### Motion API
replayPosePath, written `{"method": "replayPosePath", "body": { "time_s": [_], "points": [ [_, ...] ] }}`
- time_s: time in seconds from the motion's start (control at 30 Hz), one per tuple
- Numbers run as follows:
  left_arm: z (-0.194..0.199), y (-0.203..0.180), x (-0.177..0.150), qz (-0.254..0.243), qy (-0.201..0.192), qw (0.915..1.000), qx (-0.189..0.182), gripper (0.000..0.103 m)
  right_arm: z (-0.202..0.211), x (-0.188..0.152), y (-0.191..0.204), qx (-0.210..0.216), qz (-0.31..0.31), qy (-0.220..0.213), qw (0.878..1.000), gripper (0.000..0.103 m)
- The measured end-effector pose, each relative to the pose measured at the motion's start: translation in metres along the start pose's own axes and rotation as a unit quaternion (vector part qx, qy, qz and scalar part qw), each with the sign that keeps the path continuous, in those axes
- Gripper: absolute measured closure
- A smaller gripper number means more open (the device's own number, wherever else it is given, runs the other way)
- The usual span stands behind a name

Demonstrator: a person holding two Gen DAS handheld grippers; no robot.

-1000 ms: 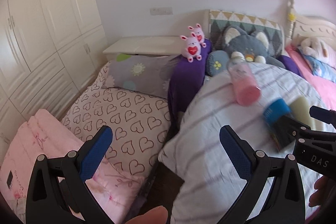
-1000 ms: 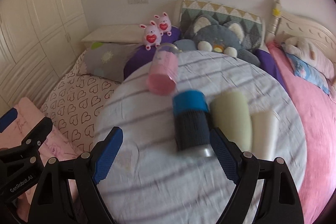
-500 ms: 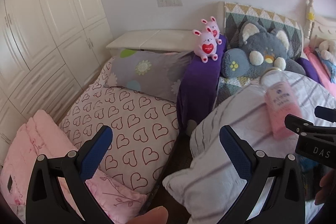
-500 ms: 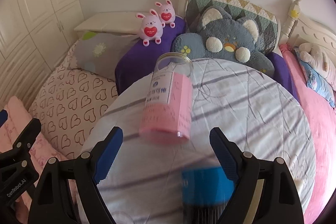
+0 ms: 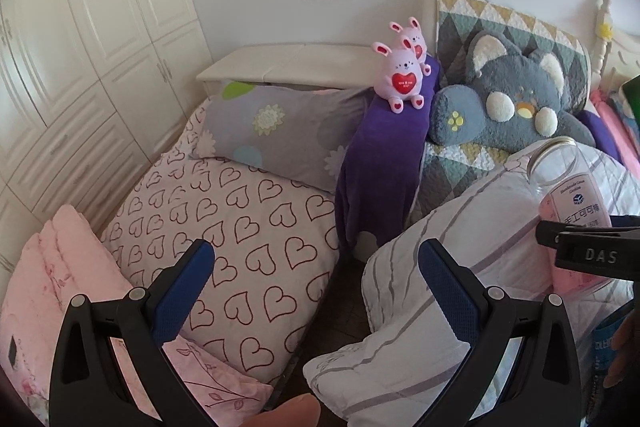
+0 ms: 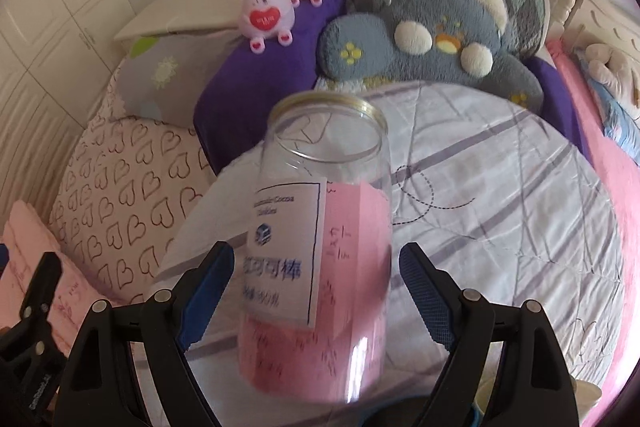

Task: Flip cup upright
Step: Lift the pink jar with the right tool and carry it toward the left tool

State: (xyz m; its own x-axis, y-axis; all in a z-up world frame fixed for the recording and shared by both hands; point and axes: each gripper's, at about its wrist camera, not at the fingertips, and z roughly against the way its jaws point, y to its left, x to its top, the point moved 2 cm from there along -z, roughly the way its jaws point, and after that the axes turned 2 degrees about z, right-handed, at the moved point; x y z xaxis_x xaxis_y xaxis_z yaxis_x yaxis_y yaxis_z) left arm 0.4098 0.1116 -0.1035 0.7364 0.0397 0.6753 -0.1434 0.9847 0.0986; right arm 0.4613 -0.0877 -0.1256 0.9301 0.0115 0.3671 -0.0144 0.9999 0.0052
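- On the striped white quilt [image 6: 500, 195], between the right gripper's [image 6: 316, 291] blue pads: clear cup [image 6: 320, 247] with pink paper inside and a white label, mouth pointing to the far side, toward the pillows.
- Right gripper jaws spread wide; gaps show on both sides of the cup, so nothing is clamped. Cup reads blurred at the near end (can't tell if it's lying flat or tipped up).
- Left gripper [image 5: 316, 285] also spread apart, holding nothing, over the gap between the heart-print bedding [image 5: 224, 219] and the striped quilt.
- From the left wrist view the cup [image 5: 568, 187] sits at far right on the quilt, partly behind the other gripper's black frame.
- Far side: grey cat cushion [image 6: 432, 39] against the triangle-pattern headboard pad [image 5: 512, 23].
- Two pink bunny toys [image 6: 268, 11] with red hearts sit on a purple blanket [image 5: 380, 163], left of the cat cushion.
- Grey flower pillow [image 5: 280, 131] far left on the heart bedding; folded pink blanket [image 5: 52, 287] near left.
- White wardrobe doors [image 5: 80, 27] along the left wall.
- Blue object [image 5: 604, 343] at near right edge, mostly hidden.
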Motion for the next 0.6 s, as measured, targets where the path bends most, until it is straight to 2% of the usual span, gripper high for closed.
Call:
{"method": "replayPosePath", "body": {
  "time_s": [0.1, 0.17, 0.4, 0.6],
  "points": [
    [-0.001, 0.001, -0.003, -0.001, 0.004, 1.0, -0.001, 0.0, -0.004, -0.002, -0.001, 0.01, -0.001, 0.0, 1.0, 0.02],
    [0.001, 0.002, -0.006, -0.001, 0.005, 1.0, -0.001, 0.0, -0.006, -0.003, -0.001, 0.008, 0.0, 0.001, 1.0, 0.032],
    [0.019, 0.011, -0.012, 0.004, 0.002, 1.0, 0.004, 0.0, 0.002, -0.008, 0.0, 0.022, 0.006, -0.006, 1.0, 0.032],
    [0.048, 0.018, -0.02, 0.008, -0.005, 0.9999, 0.01, 0.0, 0.041, -0.024, 0.007, 0.061, 0.001, -0.032, 0.998, 0.032]
  ]
}}
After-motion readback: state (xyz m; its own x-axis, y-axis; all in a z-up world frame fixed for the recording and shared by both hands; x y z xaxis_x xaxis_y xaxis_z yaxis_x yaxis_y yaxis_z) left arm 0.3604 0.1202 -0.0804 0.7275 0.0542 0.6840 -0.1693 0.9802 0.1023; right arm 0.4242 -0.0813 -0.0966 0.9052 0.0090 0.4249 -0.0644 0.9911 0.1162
